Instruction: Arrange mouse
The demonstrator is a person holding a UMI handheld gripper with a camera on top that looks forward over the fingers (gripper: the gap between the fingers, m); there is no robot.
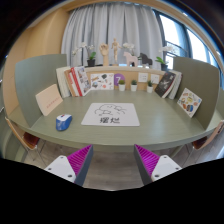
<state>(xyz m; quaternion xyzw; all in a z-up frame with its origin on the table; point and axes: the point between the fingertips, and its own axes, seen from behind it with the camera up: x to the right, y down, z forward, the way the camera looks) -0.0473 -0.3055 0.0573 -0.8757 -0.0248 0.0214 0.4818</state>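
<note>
Tongs (112, 160) spread wide, pinching nothing, magenta pads (78, 160) facing each other across a bare gap, held back short of the near edge of the bench (150, 127). Grey-green bench, with a white mat (110, 114) printed with dark marks lying flat at its middle. Mouse (64, 122), pale blue and white, resting on the bench left of the mat, apart from it and well ahead of the left finger. Beyond the mat, a row of books (76, 80) and upright cards along the far edge, small potted plants (133, 85) among them. Right of the mat, more propped books (189, 101). Behind all, curtains (105, 30) and a window.
</note>
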